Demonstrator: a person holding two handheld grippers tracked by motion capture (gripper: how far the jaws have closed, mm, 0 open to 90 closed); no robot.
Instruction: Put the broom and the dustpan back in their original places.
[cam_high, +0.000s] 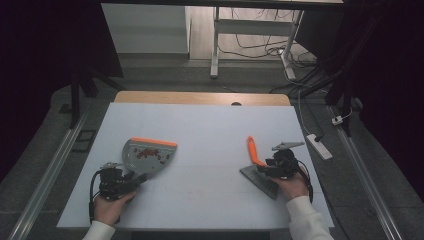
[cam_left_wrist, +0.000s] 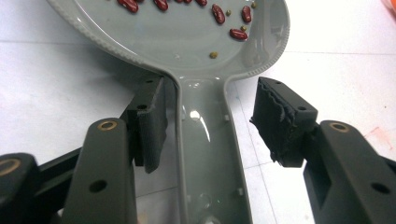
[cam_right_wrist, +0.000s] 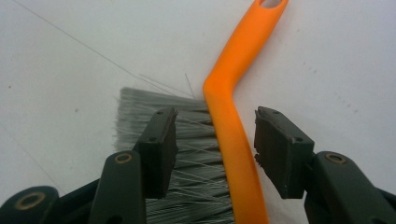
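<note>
A grey dustpan (cam_high: 147, 155) with an orange front lip lies on the white table (cam_high: 210, 120), left of centre, holding red beans (cam_left_wrist: 238, 33). My left gripper (cam_high: 132, 179) straddles its grey handle (cam_left_wrist: 210, 186). In the left gripper view the left gripper (cam_left_wrist: 210, 116) has a gap between each pad and the handle. On the right lies a hand brush (cam_high: 254, 150) with an orange handle (cam_right_wrist: 233, 116) and grey bristles (cam_right_wrist: 140, 112). My right gripper (cam_high: 265, 167) stands open around it. In the right gripper view the right gripper (cam_right_wrist: 215, 135) has both pads clear of the handle.
A wooden strip (cam_high: 200, 97) runs along the table's far edge. A white power strip (cam_high: 320, 146) lies on the floor to the right. Desk legs and cables (cam_high: 250, 45) stand beyond the table. Bare white surface spreads between the dustpan and the brush.
</note>
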